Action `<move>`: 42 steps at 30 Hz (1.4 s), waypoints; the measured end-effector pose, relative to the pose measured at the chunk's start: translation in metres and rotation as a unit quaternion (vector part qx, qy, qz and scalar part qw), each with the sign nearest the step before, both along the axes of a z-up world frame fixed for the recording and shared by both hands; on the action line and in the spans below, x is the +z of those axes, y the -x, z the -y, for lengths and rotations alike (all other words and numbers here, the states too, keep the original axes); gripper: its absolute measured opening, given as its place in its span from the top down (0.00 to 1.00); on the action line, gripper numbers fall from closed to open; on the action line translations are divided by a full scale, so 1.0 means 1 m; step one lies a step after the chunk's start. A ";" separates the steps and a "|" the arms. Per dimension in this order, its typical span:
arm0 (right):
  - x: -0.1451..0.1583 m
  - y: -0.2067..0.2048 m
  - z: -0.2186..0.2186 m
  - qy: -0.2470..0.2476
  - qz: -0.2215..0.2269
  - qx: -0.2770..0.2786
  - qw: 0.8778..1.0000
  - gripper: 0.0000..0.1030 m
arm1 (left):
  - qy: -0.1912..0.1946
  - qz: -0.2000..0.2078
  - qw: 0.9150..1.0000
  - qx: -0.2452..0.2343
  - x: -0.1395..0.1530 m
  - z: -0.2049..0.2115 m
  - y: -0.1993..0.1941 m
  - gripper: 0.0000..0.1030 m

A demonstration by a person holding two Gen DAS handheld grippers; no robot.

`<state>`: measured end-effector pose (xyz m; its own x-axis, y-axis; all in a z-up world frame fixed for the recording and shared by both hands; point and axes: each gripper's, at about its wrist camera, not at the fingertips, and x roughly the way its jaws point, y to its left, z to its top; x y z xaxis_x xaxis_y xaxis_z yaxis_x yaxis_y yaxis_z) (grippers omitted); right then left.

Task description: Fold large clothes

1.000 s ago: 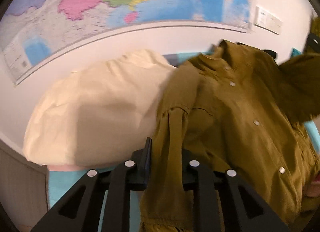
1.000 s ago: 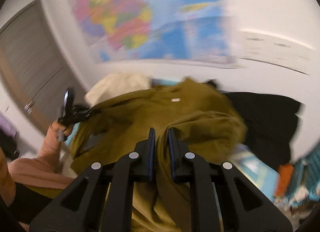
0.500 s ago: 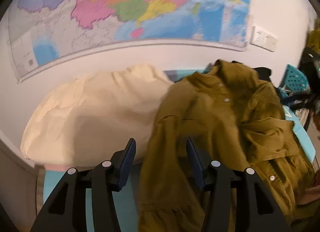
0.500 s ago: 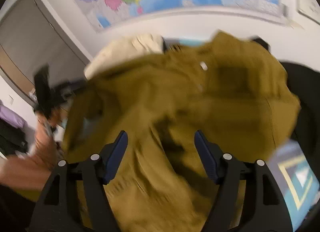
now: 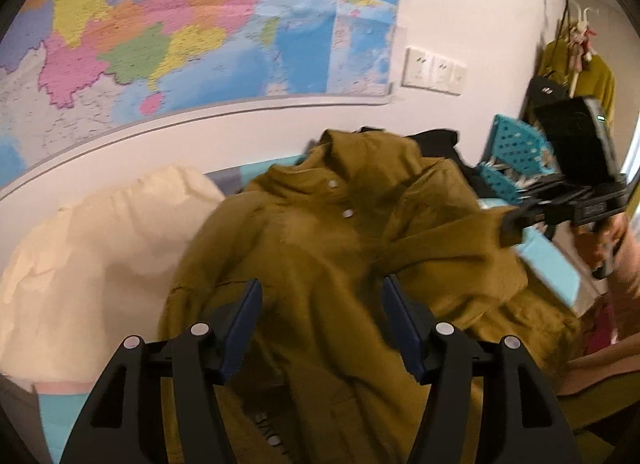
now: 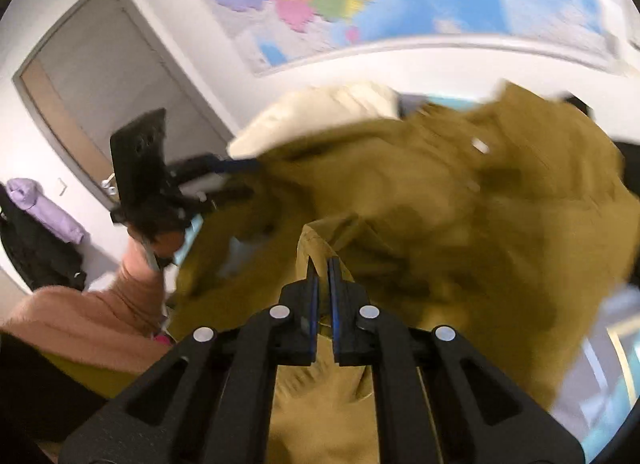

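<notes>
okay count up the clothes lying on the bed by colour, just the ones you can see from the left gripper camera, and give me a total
Olive-brown: 1, the buttoned jacket spread below the open left gripper
Cream: 1, the garment heaped to its left
Black: 1, the garment showing behind the jacket's collar
Total: 3
</notes>
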<state>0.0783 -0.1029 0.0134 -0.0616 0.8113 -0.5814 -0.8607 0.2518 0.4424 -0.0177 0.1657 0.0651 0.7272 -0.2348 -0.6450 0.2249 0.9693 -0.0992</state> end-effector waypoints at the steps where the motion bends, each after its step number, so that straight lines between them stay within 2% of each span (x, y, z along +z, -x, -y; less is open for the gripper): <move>1: -0.002 -0.001 -0.016 -0.003 -0.007 0.005 1.000 0.95 | 0.009 0.001 1.000 -0.003 0.001 -0.001 0.001 0.38; 3: -0.012 -0.001 -0.046 0.000 -0.028 0.029 0.999 0.91 | 0.022 0.004 1.000 -0.007 0.003 -0.001 0.003 0.37; 5: -0.021 -0.008 -0.064 0.012 -0.052 0.031 0.998 0.69 | 0.024 0.001 1.000 -0.011 0.001 0.001 0.005 0.31; 6: -0.024 -0.013 -0.069 0.012 -0.052 0.026 0.998 0.53 | 0.022 -0.001 1.000 -0.011 -0.001 0.002 0.007 0.29; 9: -0.020 -0.030 -0.047 -0.015 -0.044 -0.012 0.999 0.52 | 0.024 -0.021 0.999 -0.019 -0.011 0.003 0.008 0.26; 12: -0.014 -0.054 0.003 -0.009 0.018 -0.132 0.991 0.45 | 0.030 -0.042 0.998 -0.028 -0.023 0.004 0.008 0.20; 13: -0.015 -0.064 0.027 0.012 0.053 -0.192 0.980 0.36 | 0.031 -0.047 0.998 -0.031 -0.026 0.005 0.008 0.19; 15: -0.025 -0.081 0.058 0.048 0.082 -0.273 0.957 0.21 | 0.035 -0.047 0.997 -0.043 -0.031 0.007 0.009 0.19; 16: -0.034 -0.092 0.077 0.062 0.073 -0.308 0.947 0.17 | 0.036 -0.046 0.997 -0.053 -0.032 0.010 0.010 0.18; 18: -0.054 -0.109 0.096 0.077 0.043 -0.328 0.941 0.14 | 0.035 -0.038 0.996 -0.077 -0.033 0.019 0.016 0.18; 21: -0.085 -0.128 0.102 0.086 -0.007 -0.316 0.945 0.14 | 0.015 -0.042 0.993 -0.106 -0.038 0.039 0.017 0.11; 23: -0.100 -0.137 0.094 0.078 -0.029 -0.295 0.952 0.29 | -0.011 -0.066 0.992 -0.106 -0.047 0.053 0.008 0.12; 24: -0.104 -0.142 0.092 0.068 -0.038 -0.281 0.957 0.61 | -0.027 -0.083 0.991 -0.098 -0.054 0.058 0.000 0.16; 25: -0.103 -0.140 0.094 0.061 -0.041 -0.278 0.958 0.83 | -0.036 -0.099 0.990 -0.090 -0.060 0.060 -0.006 0.34; 26: -0.101 -0.141 0.099 0.049 -0.047 -0.280 0.958 0.84 | -0.041 -0.114 0.989 -0.084 -0.065 0.061 -0.013 0.52; 27: -0.097 -0.142 0.106 0.026 -0.060 -0.281 0.958 0.85 | -0.040 -0.132 0.988 -0.075 -0.070 0.058 -0.021 0.61; 28: -0.091 -0.145 0.119 -0.006 -0.073 -0.285 0.956 0.88 | -0.034 -0.140 0.987 -0.069 -0.071 0.056 -0.027 0.78; 31: -0.080 -0.156 0.164 -0.067 -0.098 -0.322 0.939 0.92 | 0.016 -0.140 0.988 -0.064 -0.065 0.041 -0.046 0.86; 33: -0.084 -0.162 0.181 -0.068 -0.105 -0.349 0.929 0.93 | 0.025 -0.128 0.990 -0.044 -0.058 0.034 -0.063 0.86; 34: -0.091 -0.166 0.183 -0.060 -0.116 -0.347 0.929 0.93 | 0.027 -0.129 0.991 -0.037 -0.057 0.031 -0.073 0.86; 37: -0.105 -0.168 0.172 -0.023 -0.108 -0.349 0.931 0.90 | 0.018 -0.154 0.988 -0.014 -0.068 0.027 -0.104 0.86; 39: -0.110 -0.171 0.172 -0.017 -0.113 -0.356 0.928 0.82 | 0.014 -0.185 0.983 -0.010 -0.080 0.026 -0.116 0.70; 40: -0.109 -0.169 0.170 -0.018 -0.111 -0.359 0.926 0.71 | 0.016 -0.188 0.982 -0.013 -0.082 0.024 -0.116 0.56; 42: -0.101 -0.162 0.177 -0.010 -0.083 -0.382 0.921 0.55 | 0.012 -0.178 0.984 -0.017 -0.083 0.022 -0.109 0.45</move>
<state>0.2401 -0.2794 -0.0874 0.4439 0.6649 -0.6007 -0.3563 0.7461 0.5625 0.0917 0.1442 -0.0180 0.4477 -0.2731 -0.8515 0.2044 0.9583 -0.1999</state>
